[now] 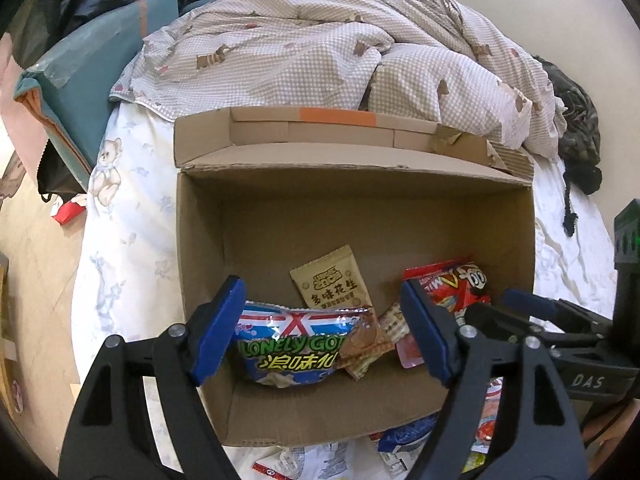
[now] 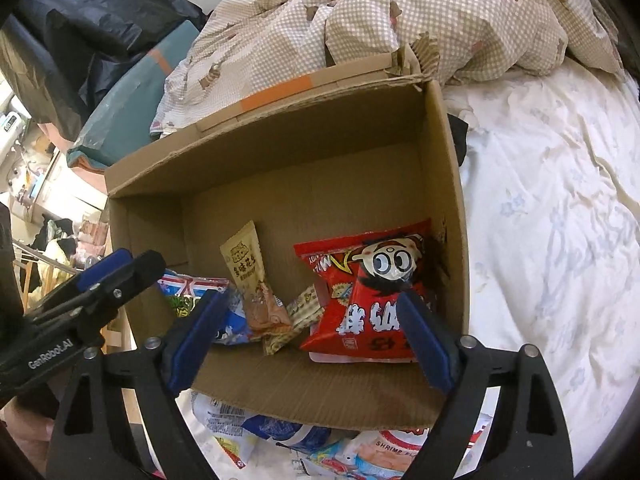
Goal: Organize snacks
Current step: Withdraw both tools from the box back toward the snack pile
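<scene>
An open cardboard box (image 1: 200,248) (image 2: 452,184) stands on the bed. Inside lie a blue-and-white Lonely God bag (image 1: 292,352) (image 2: 192,292), a tan peanut packet (image 1: 332,280) (image 2: 244,260), small wafer packets (image 1: 372,340) (image 2: 296,316) and a red cartoon-face bag (image 1: 456,284) (image 2: 376,288). My left gripper (image 1: 324,332) is open and empty above the box's near left part. My right gripper (image 2: 316,336) is open and empty above the near right part; it also shows in the left wrist view (image 1: 532,312). More snack bags (image 2: 280,436) (image 1: 404,440) lie on the sheet in front of the box.
A checked quilt (image 1: 320,48) (image 2: 400,20) is heaped behind the box. White sheet (image 2: 540,220) stretches to the right. A teal parcel (image 1: 92,80) and black bags (image 2: 100,20) sit at the left, beyond the bed's edge.
</scene>
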Available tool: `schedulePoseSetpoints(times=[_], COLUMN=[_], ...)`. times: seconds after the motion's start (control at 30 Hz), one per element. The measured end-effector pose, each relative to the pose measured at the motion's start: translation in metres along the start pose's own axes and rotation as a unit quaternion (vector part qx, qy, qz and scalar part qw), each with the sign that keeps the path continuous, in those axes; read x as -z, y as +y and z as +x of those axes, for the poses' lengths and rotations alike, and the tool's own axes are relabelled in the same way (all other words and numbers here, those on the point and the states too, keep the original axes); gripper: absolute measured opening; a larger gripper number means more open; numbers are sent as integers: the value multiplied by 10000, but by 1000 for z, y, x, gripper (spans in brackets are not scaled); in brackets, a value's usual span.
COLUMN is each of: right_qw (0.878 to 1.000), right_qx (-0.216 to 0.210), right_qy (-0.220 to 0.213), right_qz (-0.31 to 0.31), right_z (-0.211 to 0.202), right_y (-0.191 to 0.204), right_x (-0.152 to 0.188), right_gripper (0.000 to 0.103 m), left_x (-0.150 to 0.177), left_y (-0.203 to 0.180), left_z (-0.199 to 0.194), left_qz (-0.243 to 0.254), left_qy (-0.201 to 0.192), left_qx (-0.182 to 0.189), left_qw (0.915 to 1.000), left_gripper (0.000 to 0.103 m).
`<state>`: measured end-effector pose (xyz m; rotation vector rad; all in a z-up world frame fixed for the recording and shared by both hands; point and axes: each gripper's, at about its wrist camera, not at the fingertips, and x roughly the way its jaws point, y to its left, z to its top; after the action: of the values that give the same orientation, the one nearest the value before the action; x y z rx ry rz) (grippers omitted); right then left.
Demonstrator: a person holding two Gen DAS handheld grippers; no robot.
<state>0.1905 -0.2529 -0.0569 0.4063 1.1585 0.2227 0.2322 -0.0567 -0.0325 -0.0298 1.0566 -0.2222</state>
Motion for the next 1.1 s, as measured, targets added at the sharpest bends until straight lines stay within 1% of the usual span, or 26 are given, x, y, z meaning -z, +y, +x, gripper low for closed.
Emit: schedulePoseSetpoints(times=[0.2,0.27,0.43,0.5,0.57,0.77,0.83,0.97,1.1], right_qw=[10000,9999,9998,9998,9997,9994,9993,9993,9994], right_qx=[14,15,14,-5,-21,-27,-8,-142,-192], right_qy=[-74,-105,-177,-203,-245,-340,-375,-345,-295], right_qz=[-2,-8,19,34,51,-48,-64,-52,-55], right_z=[-8,-12,-25,-30,-36,-49,-54,-61,-68], right_y=[1,2,2,2,4,11,13,16,17], right_x=[1,3,10,12,15,26,31,47,66], right_gripper=[90,90,90,90,90,90,90,90,90], left_x=[5,6,10,13,16,28,33,44,55], left_y=[1,2,7,6,6,13,14,18,24], left_z=[-5,-7,-12,-16,-21,-33,-40,-49,-59], left_qz=[34,96,13,73,139,18,46,97,-18], left_qy=[-75,-96,-76,-93,-143,-107,-148,-174,-175], left_qx=[-96,-184,-231,-238,-322,-265,-275,-234,-218], left_qw=[9999,9997,9997,9996,9993,9996,9995,9995,9996], left_gripper=[77,77,77,77,77,77,77,77,77])
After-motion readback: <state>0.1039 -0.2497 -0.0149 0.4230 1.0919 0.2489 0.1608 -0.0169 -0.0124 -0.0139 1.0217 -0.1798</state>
